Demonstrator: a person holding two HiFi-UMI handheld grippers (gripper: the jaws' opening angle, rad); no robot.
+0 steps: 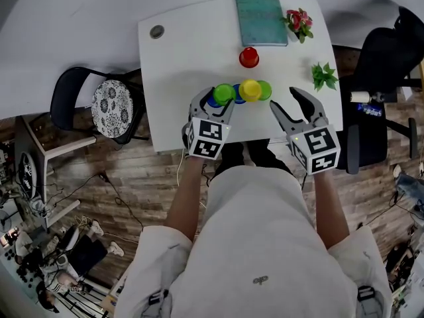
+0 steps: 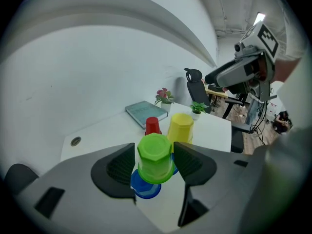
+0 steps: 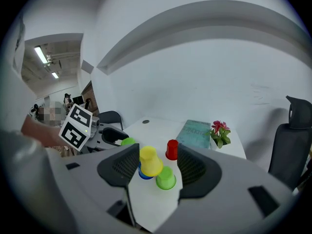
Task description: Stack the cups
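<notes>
My left gripper point(image 1: 215, 102) is shut on an upside-down green cup point(image 2: 155, 157), its pads against both sides. This green cup point(image 1: 223, 93) sits over a blue cup point(image 2: 145, 187), with the blue rim showing below it. Just to the right, a yellow cup point(image 1: 250, 89) stands upside down on another blue cup point(image 3: 141, 173). A second green cup point(image 1: 264, 90) stands beside that stack, and a red cup point(image 1: 249, 57) stands alone farther back. My right gripper point(image 1: 283, 98) is open over the table's front right, with nothing between its fingers.
On the white table point(image 1: 179, 58), a teal book point(image 1: 261, 17) lies at the back with a red flower pot point(image 1: 299, 22) beside it. A small green plant point(image 1: 324, 76) stands at the right edge. Office chairs flank the table, one on the left point(image 1: 99, 105) and one on the right point(image 1: 381, 65).
</notes>
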